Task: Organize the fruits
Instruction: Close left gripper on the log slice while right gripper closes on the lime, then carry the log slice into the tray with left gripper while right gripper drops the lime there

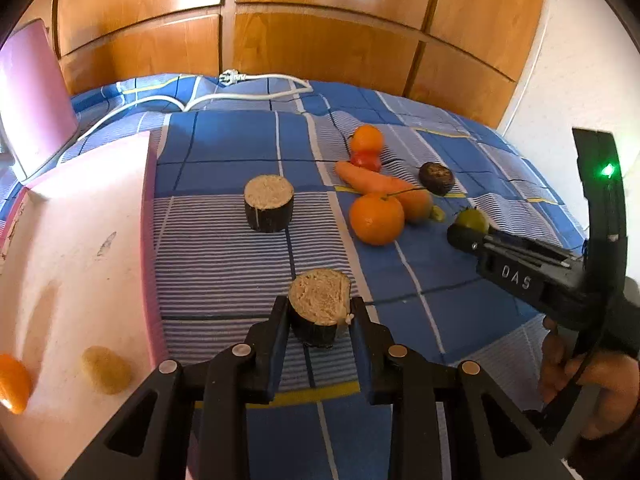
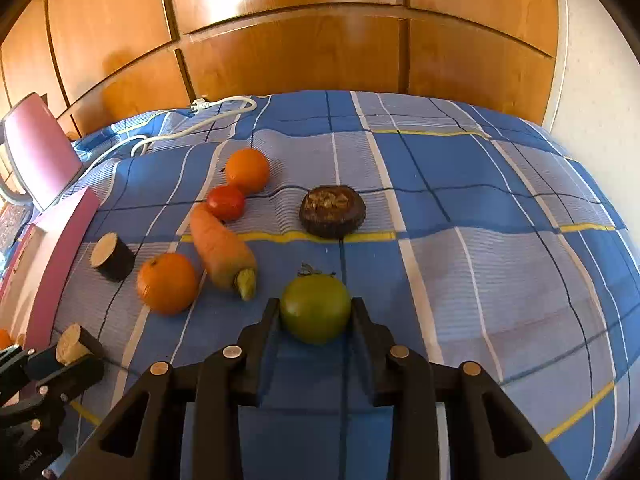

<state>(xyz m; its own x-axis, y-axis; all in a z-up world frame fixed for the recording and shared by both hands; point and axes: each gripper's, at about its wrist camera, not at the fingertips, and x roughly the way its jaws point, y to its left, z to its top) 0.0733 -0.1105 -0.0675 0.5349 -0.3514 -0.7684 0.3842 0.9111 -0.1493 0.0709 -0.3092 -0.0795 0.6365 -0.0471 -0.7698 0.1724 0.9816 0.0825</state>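
My left gripper (image 1: 319, 312) is shut on a dark-skinned cut chunk with a pale face (image 1: 320, 304), just right of the pink tray (image 1: 80, 240). My right gripper (image 2: 315, 312) is shut on a green tomato (image 2: 315, 308); the tomato also shows in the left wrist view (image 1: 472, 220). On the blue checked cloth lie a second cut chunk (image 1: 269, 203), two oranges (image 1: 377, 218) (image 1: 366, 140), a red tomato (image 1: 368, 160), a carrot (image 1: 380, 184) and a dark round piece (image 1: 437, 178). The tray holds an orange fruit (image 1: 14, 384) and a yellowish piece (image 1: 106, 370).
A white power cable (image 1: 248, 96) lies at the back of the cloth. A pink upright lid or panel (image 1: 32, 96) stands at the far left. Wooden cupboard doors (image 1: 320, 20) rise behind the bed. A white wall (image 1: 580, 80) is on the right.
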